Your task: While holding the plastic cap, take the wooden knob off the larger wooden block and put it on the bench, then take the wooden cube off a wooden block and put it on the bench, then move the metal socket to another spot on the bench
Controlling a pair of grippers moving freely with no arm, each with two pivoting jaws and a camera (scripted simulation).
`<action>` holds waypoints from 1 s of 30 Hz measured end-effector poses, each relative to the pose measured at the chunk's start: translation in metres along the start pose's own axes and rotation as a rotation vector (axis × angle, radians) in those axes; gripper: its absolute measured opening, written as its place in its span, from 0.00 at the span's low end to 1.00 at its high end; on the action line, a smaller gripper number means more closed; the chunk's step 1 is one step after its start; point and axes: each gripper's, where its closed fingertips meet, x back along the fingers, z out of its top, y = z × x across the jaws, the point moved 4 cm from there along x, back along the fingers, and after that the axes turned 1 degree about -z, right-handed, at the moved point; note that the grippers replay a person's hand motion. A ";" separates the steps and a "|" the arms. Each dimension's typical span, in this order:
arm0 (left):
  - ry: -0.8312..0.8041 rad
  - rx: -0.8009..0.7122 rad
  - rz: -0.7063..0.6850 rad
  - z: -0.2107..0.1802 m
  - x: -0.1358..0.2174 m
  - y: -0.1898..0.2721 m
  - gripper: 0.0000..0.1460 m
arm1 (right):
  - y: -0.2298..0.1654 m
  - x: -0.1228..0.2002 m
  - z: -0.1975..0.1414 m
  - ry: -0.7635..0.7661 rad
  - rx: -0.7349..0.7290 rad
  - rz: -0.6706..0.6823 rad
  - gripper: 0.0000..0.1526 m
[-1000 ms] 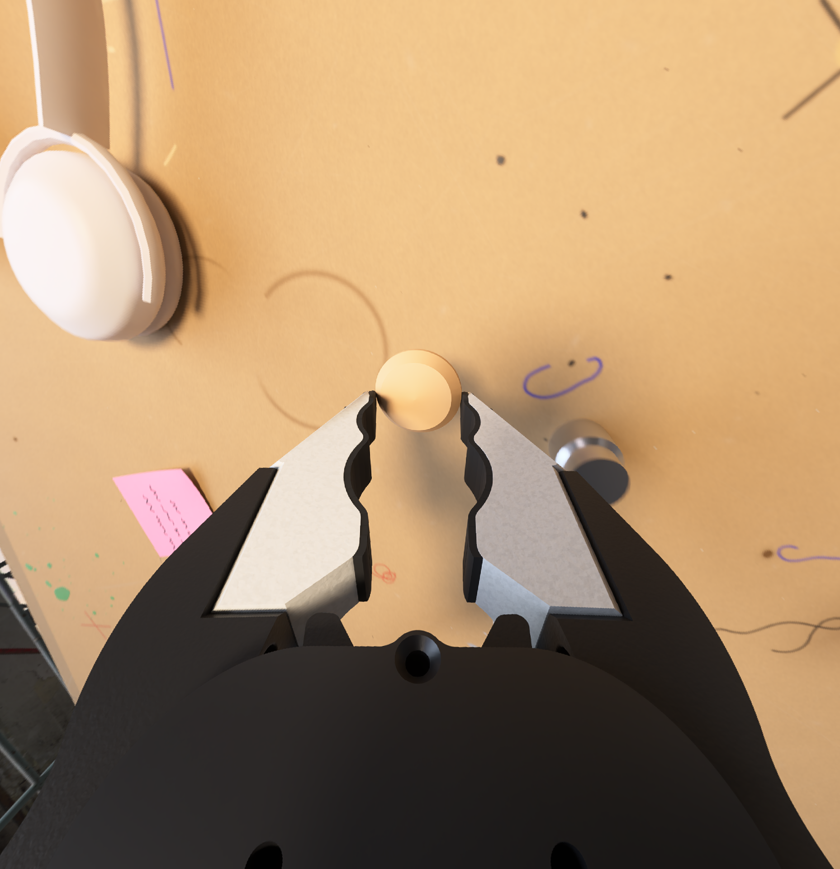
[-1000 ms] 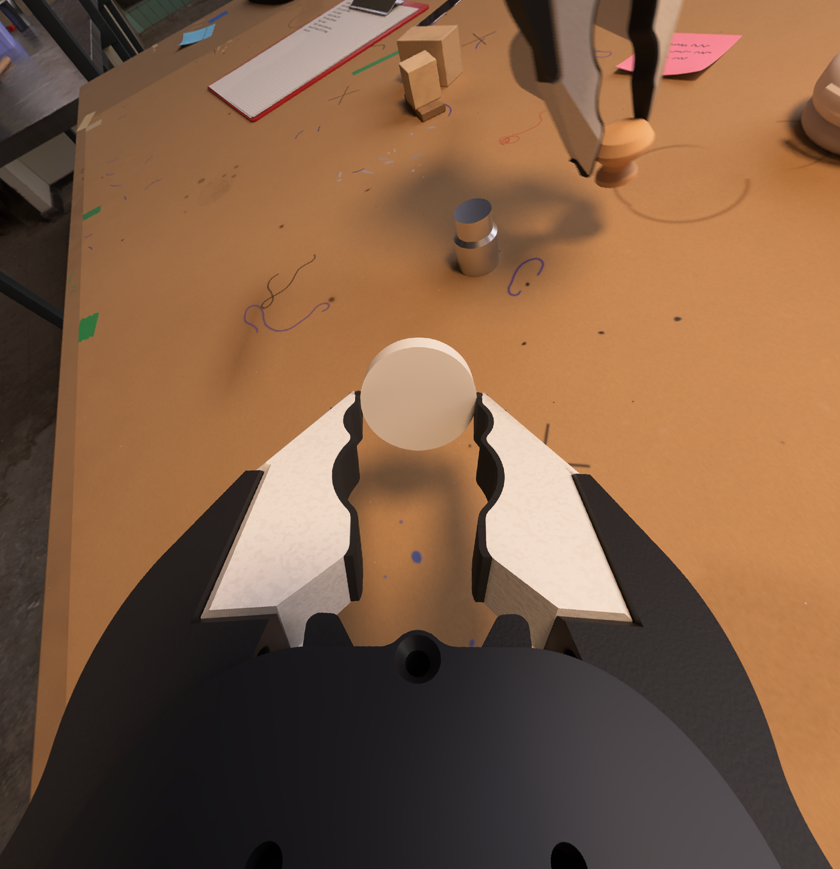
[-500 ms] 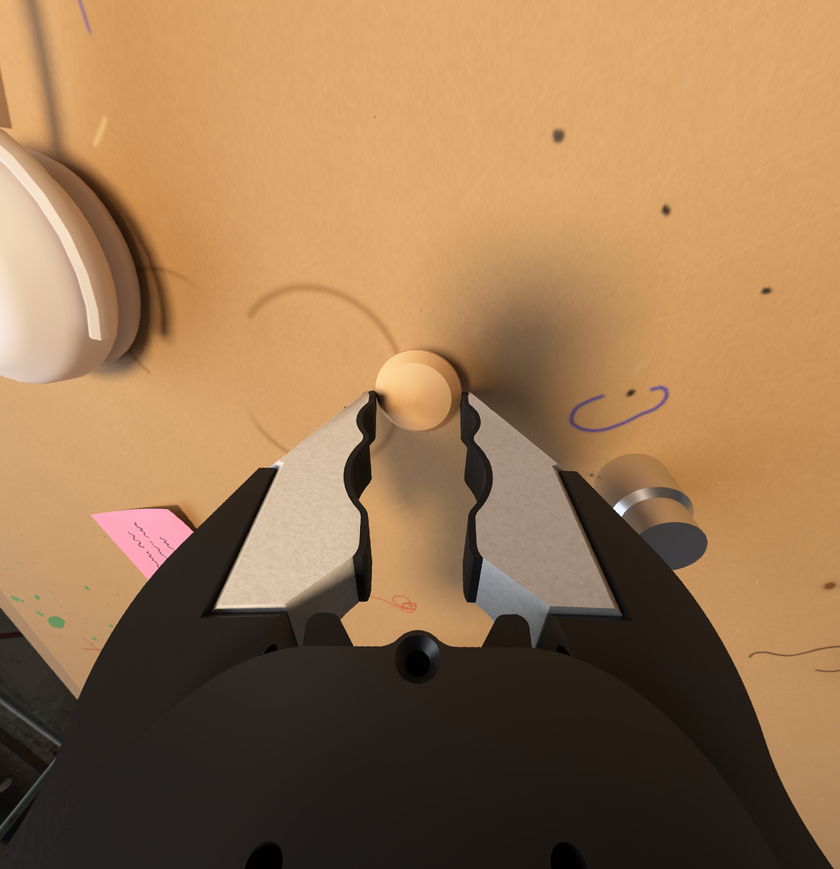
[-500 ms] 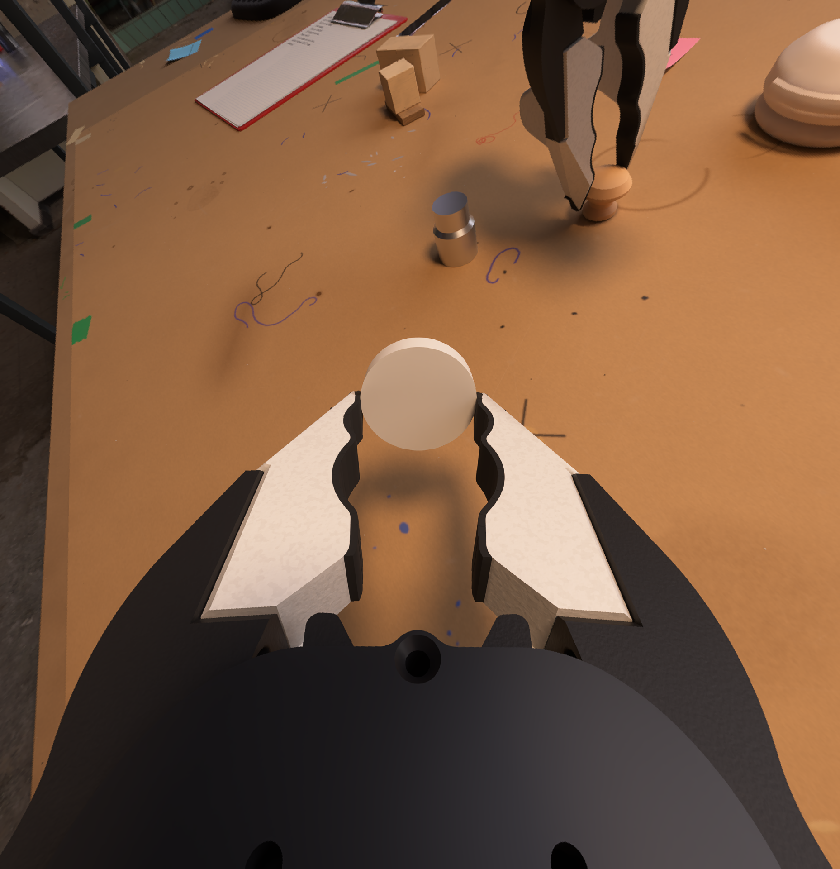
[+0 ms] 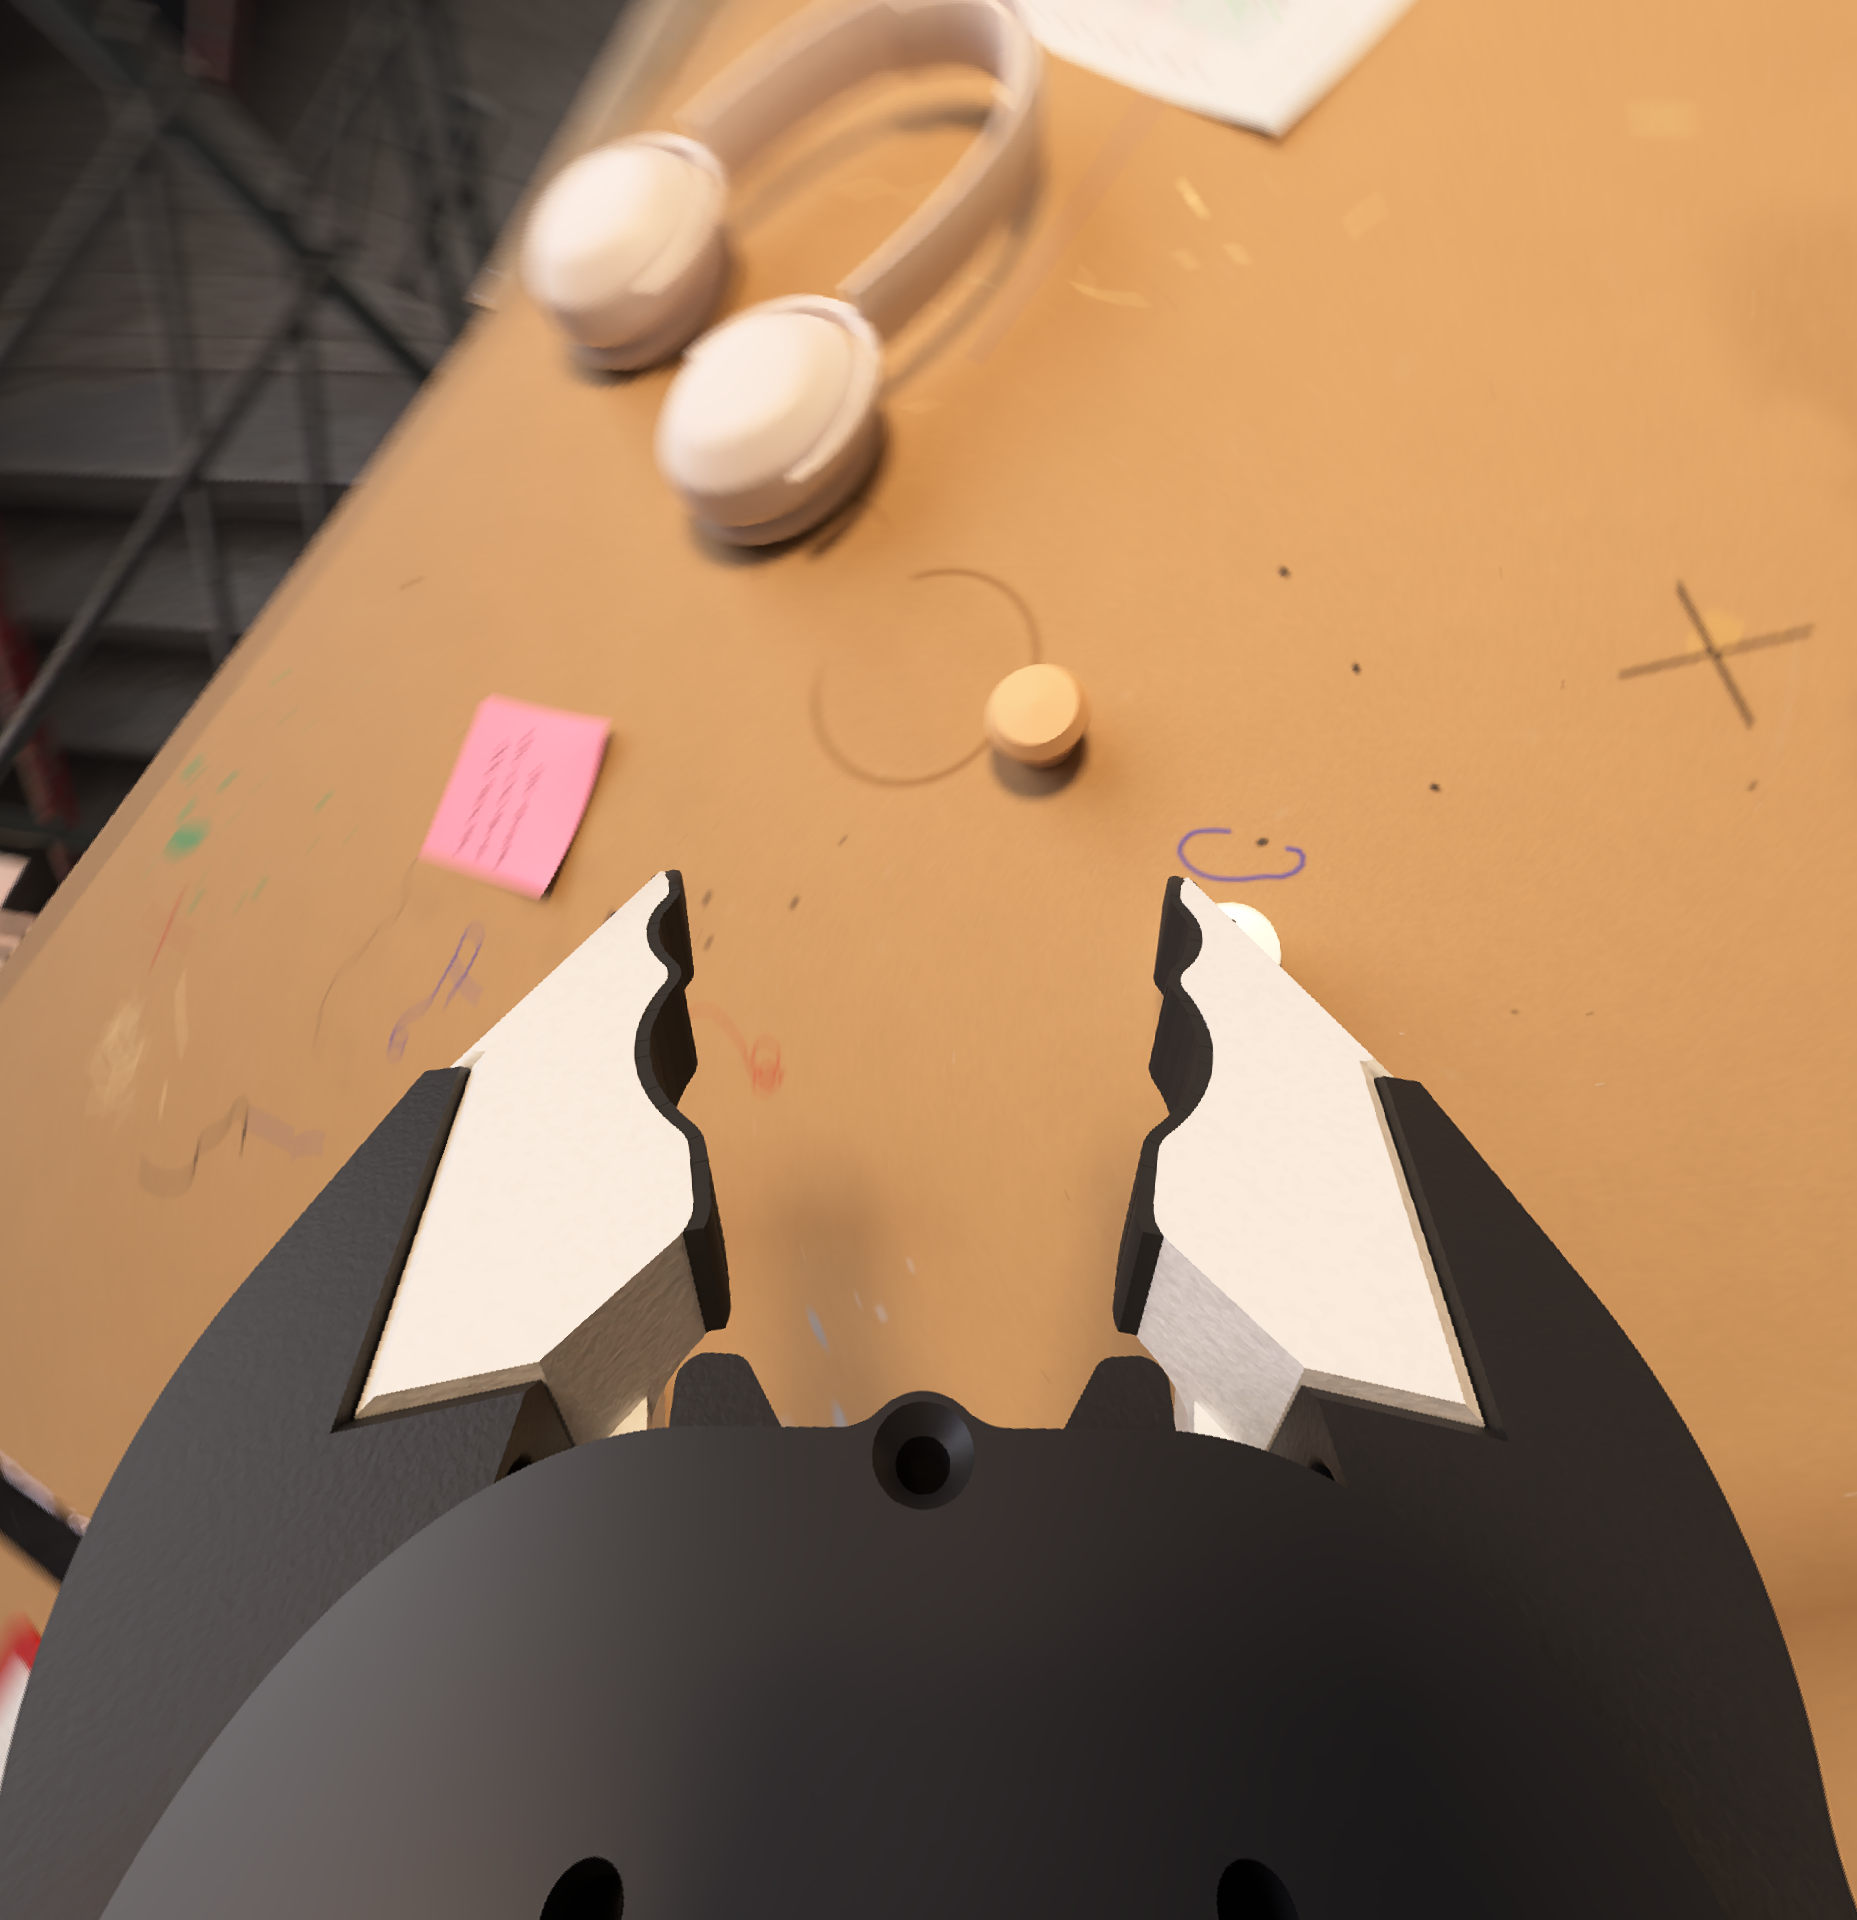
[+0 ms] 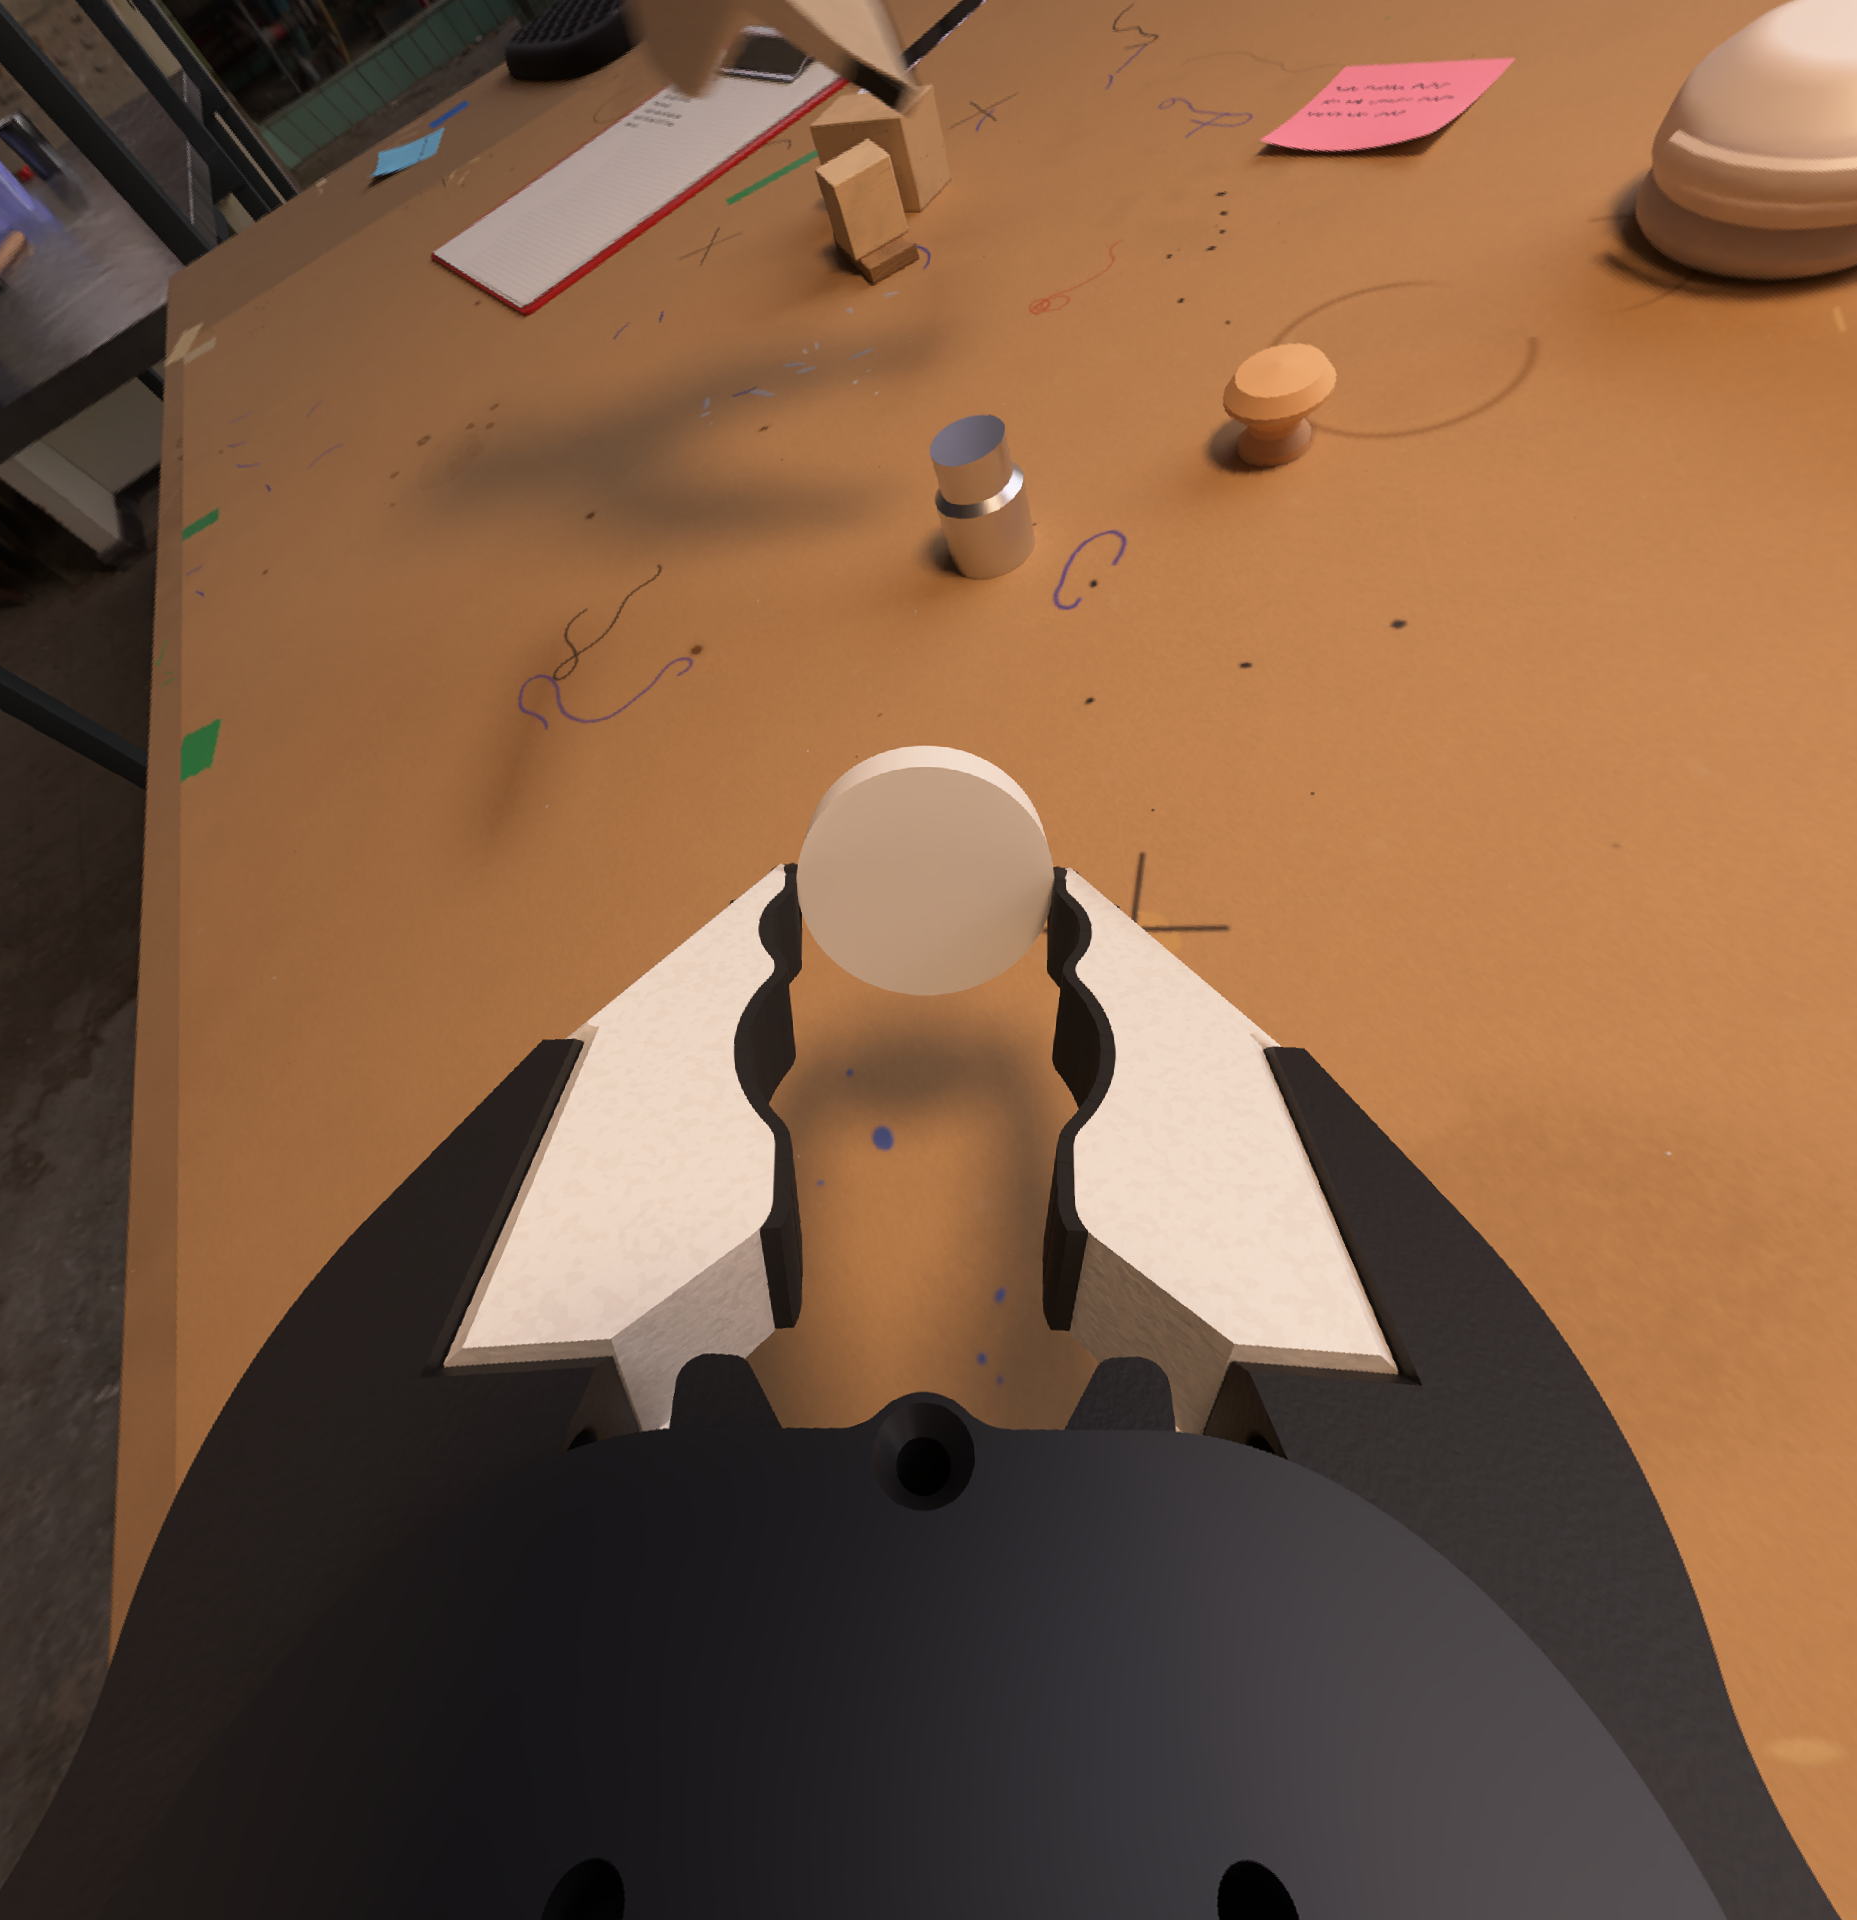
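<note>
The wooden knob [image 5: 1036,715] stands upright on the bench beside a drawn circle; it also shows in the right wrist view [image 6: 1277,400]. My left gripper [image 5: 924,883] is open and empty, above and short of the knob. Its blurred fingers [image 6: 799,31] show above the wooden blocks. My right gripper [image 6: 924,883] is shut on the round pale plastic cap [image 6: 924,871], held above the bench. The metal socket [image 6: 981,509] stands upright mid-bench; the left wrist view shows only a sliver [image 5: 1251,928] of it. The larger wooden block [image 6: 908,135] stands at the far end. The wooden cube [image 6: 856,197] leans on a small block [image 6: 888,260].
White headphones [image 5: 768,416] lie beyond the knob; one cup [image 6: 1786,177] shows at the far right. A pink sticky note [image 5: 519,795] lies near the bench's left edge. A red-edged notepad [image 6: 633,187] lies behind the blocks. The bench edge [image 6: 160,831] runs down the left.
My left gripper opened and let go of the knob, which now stands on the bench. It pulled up and back toward the blocks. The right gripper still holds the cap.
</note>
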 end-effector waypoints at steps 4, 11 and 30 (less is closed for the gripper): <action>0.175 0.175 0.195 -0.060 0.083 0.004 0.62 | 0.003 -0.007 0.002 -0.005 -0.017 0.011 0.31; 0.106 0.244 0.262 -0.163 0.138 0.022 0.62 | -0.003 -0.026 0.009 -0.037 0.006 0.020 0.31; -0.462 -0.582 -0.227 -0.179 0.012 -0.148 0.57 | 0.004 -0.045 0.011 -0.057 -0.055 -0.140 0.31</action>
